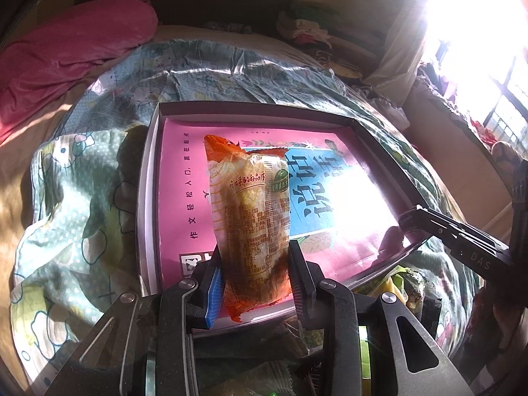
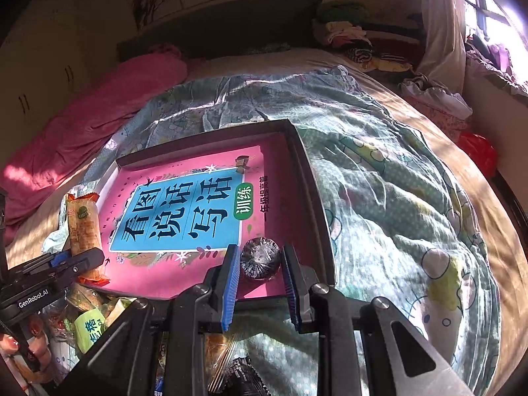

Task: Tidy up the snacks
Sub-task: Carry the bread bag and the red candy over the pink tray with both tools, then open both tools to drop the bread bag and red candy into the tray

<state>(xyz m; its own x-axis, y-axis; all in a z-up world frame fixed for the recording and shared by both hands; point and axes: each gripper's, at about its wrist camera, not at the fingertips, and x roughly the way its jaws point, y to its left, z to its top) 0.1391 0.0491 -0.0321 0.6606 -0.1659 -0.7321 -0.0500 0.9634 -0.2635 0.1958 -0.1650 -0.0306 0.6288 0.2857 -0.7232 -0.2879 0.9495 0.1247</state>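
Your left gripper (image 1: 255,283) is clenched on the lower end of an orange packet (image 1: 252,217), which stands up lengthwise over the tray (image 1: 147,198), near the tray's lower left corner in the right wrist view. Your right gripper (image 2: 259,280) is clamped on a round dark snack (image 2: 260,258) in clear wrap, low over the tray's bottom edge, right of centre in that view. A pink book (image 2: 184,264) lines the tray floor; more snacks (image 2: 89,323) lie in a heap at the lower left of the right wrist frame, outside the tray.

This looks like the placing step. Lower each snack until it rests on the book before you let go, so neither drops or rolls. Lay the packet flat along the left wall, and set the round one well clear of the tray wall, since it may roll. Keep the two grippers apart as you open them.
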